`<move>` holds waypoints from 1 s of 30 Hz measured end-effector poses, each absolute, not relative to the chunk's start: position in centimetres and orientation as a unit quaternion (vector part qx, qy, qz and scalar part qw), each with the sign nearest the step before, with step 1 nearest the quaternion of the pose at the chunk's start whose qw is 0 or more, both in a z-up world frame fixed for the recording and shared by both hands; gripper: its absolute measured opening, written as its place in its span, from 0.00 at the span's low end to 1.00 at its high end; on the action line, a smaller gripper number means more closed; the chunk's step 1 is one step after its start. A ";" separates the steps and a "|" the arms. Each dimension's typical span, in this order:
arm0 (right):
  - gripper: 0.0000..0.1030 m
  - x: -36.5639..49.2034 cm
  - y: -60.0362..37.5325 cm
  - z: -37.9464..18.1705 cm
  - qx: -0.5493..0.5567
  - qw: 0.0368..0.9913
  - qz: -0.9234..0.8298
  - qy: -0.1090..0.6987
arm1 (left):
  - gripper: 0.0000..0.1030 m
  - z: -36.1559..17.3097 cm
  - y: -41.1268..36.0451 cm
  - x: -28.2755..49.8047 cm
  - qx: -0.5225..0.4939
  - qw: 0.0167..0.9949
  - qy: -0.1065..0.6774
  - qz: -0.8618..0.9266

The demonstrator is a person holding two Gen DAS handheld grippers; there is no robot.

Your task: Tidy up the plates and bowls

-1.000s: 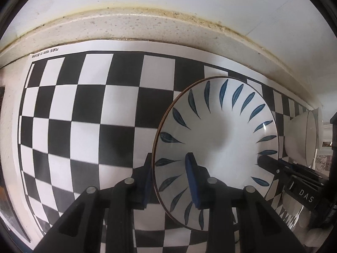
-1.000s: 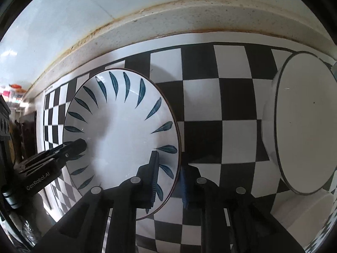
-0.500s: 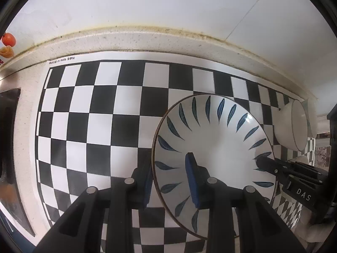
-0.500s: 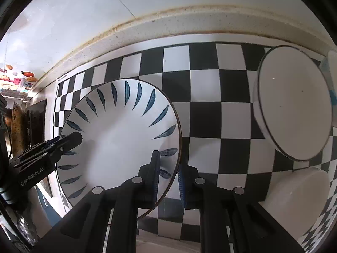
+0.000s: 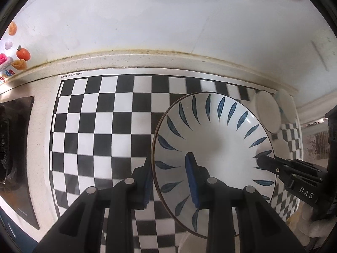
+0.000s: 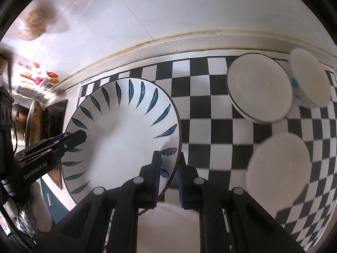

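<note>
A white plate with blue leaf marks [image 5: 212, 145] is held in the air above the checkered mat [image 5: 101, 130]. My left gripper [image 5: 168, 179] is shut on its left rim. My right gripper [image 6: 169, 175] is shut on its right rim; the plate also shows in the right wrist view [image 6: 124, 135]. A white bowl with a dark rim [image 6: 260, 89] and a white bowl with blue marks [image 6: 308, 81] stand at the far right of the mat. A plain white bowl [image 6: 278, 168] sits nearer, right of my right gripper.
The mat lies on a pale counter against a white tiled wall [image 5: 168, 21]. A dark cooktop [image 5: 14, 147] is left of the mat. Another white dish [image 6: 168, 221] shows below the plate, under my right gripper. Fruit stickers [image 5: 21, 57] are on the left wall.
Both grippers have lifted the plate up and back from the mat. More of the mat, wall and bowls has come into view.
</note>
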State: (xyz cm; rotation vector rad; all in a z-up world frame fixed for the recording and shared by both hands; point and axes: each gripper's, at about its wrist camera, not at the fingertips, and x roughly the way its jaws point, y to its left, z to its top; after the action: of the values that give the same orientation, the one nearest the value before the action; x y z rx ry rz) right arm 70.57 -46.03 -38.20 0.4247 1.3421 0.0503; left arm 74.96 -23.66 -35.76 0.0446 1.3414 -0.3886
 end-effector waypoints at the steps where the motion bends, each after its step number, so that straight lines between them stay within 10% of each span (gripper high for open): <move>1: 0.16 69.7 -46.2 -37.7 0.197 0.764 0.023 0.614 | 0.26 -35.6 -23.6 74.5 0.023 0.766 0.616 -0.182; 30: 0.15 49.9 -46.0 -43.5 0.244 0.717 -0.011 0.653 | 0.26 -41.1 -26.9 60.3 0.102 0.691 0.670 -0.251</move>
State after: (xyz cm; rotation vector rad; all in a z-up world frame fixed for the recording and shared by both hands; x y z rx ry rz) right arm 49.88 -46.04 -43.52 0.5410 1.4449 -0.0253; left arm 60.27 -26.89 -41.07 0.2290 1.4971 -0.5615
